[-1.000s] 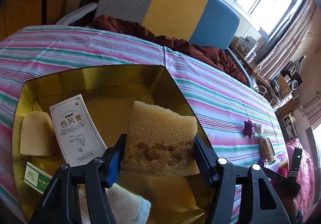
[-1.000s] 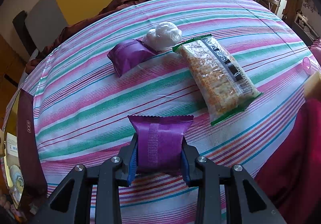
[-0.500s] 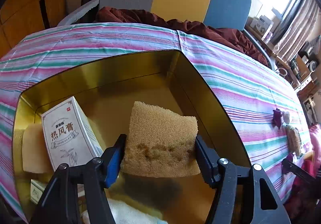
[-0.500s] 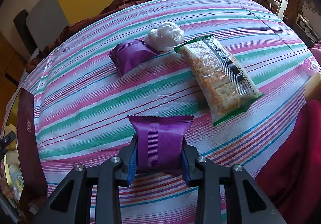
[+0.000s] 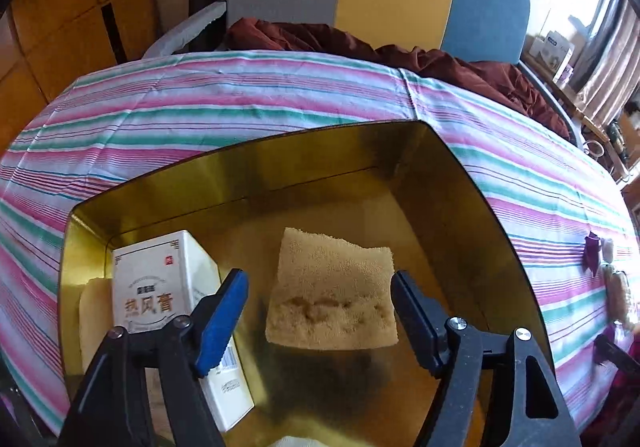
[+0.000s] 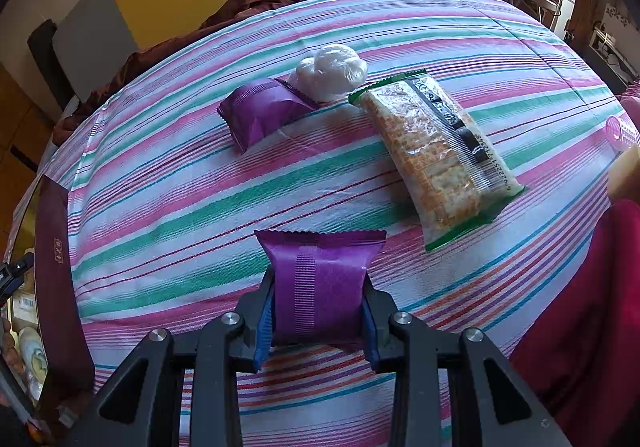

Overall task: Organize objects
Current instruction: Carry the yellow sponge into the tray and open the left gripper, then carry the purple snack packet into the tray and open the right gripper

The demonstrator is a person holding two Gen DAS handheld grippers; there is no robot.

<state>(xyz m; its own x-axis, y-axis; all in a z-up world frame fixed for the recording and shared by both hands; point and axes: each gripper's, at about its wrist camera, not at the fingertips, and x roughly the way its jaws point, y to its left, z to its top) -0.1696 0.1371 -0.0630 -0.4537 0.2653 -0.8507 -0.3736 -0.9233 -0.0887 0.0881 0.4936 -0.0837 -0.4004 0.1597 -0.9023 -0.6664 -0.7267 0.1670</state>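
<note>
A tan sponge point(image 5: 332, 299) sits inside the gold-lined box point(image 5: 460, 183), between the jaws of my left gripper point(image 5: 318, 274). Those jaws are opening. A gap shows beside the left blue pad point(image 5: 222, 319), and the right pad no longer presses the sponge. In the right wrist view my right gripper point(image 6: 317, 287) is shut on a purple snack packet point(image 6: 320, 279), held just above the striped tablecloth point(image 6: 200, 207).
The box also holds a white carton with Chinese print point(image 5: 156, 287), a pale yellow block point(image 5: 94, 311) and a white cloth point(image 5: 296, 441). On the cloth lie a second purple packet point(image 6: 264, 111), a white wrapped ball point(image 6: 332, 73) and a cracker pack point(image 6: 436, 155). A red sleeve point(image 6: 592, 307) is at right.
My left gripper sank lower into the box and its jaws spread off the sponge, letting it go. The right gripper and its packet have not moved.
</note>
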